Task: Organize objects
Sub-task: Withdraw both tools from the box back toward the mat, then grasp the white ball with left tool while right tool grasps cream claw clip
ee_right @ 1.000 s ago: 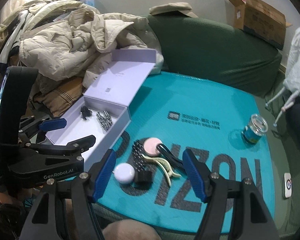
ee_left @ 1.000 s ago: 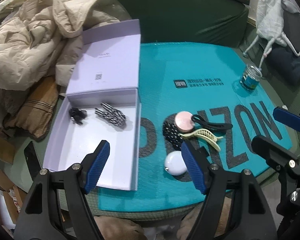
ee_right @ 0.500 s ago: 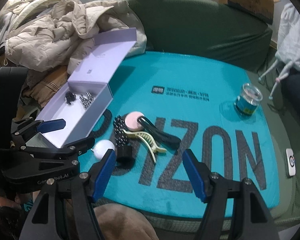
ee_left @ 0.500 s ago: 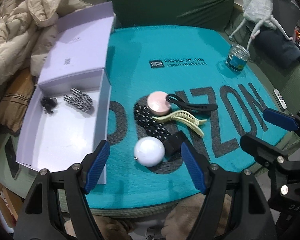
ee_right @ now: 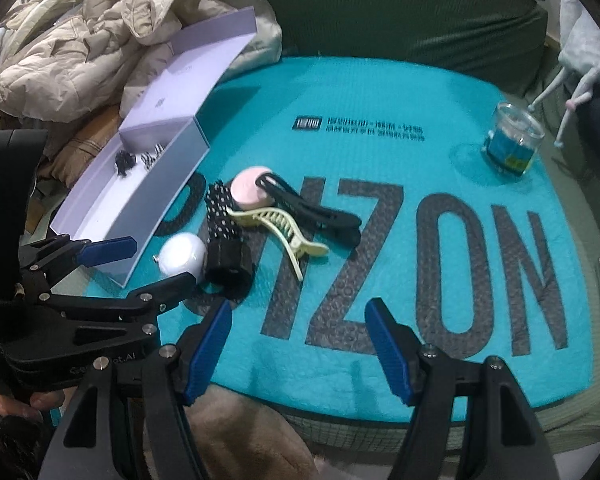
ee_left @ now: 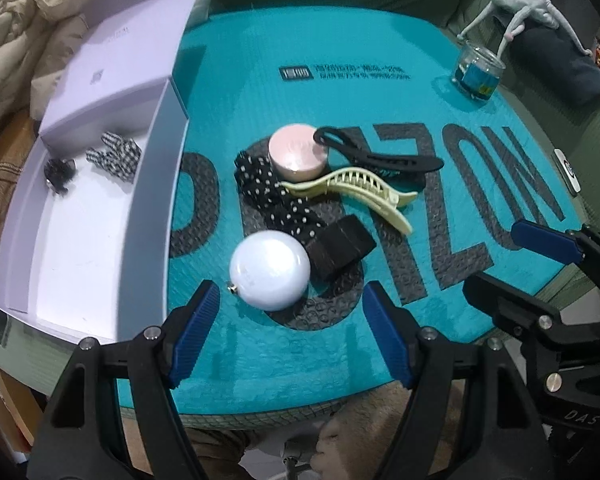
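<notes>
Both grippers lower now, closer to clutter beside white box (ee_left: 80, 240). Left gripper (ee_left: 292, 332) half-open, empty, above white ball (ee_left: 270, 270). Right gripper (ee_right: 298, 344) half-open, empty. Pickup likely next.

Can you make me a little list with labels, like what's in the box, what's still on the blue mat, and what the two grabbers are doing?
box: open lilac box, lid flipped back
in box: black hair tie; checkered scrunchie
on mat: white round case, pink round case, polka-dot band, cream claw clip, black hair clip, glass jar
mat: teal mat
left gripper: open, empty, above the white case
right gripper: open, empty
</notes>
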Tool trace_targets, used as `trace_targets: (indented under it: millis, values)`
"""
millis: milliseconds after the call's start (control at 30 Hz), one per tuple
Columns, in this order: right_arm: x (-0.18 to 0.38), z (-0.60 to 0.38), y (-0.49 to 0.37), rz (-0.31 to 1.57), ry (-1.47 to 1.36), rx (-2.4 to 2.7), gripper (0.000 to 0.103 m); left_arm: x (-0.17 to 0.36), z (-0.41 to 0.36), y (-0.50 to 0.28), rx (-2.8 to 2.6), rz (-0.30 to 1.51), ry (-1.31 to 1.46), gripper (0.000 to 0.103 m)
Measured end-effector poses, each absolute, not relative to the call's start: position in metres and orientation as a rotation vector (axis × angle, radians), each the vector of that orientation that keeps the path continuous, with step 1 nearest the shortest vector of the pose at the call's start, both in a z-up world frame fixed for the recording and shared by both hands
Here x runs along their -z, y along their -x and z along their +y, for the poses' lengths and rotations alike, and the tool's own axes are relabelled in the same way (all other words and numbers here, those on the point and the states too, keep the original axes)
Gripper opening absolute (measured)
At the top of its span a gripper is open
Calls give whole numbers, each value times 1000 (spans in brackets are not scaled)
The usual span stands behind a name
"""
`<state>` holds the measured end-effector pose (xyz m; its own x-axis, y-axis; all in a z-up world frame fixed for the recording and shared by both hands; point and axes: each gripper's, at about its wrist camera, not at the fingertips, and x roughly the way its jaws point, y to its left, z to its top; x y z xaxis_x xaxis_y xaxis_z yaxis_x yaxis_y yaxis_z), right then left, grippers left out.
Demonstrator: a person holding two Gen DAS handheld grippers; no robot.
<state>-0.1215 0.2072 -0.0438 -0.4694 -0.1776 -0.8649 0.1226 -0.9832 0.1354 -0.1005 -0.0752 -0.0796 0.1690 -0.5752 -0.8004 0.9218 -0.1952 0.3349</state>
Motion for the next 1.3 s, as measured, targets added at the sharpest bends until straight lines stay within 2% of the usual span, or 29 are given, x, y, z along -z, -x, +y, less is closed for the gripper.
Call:
trace_targets:
  millis: [1133,1300]
  values:
    - [106,204,183,-21,-1469,2458,70,106,-118,76,1319,486,-1022,72]
    - [108,201,183,3,-1451,2452,62,108,-118,78,1319,474,-1024,72]
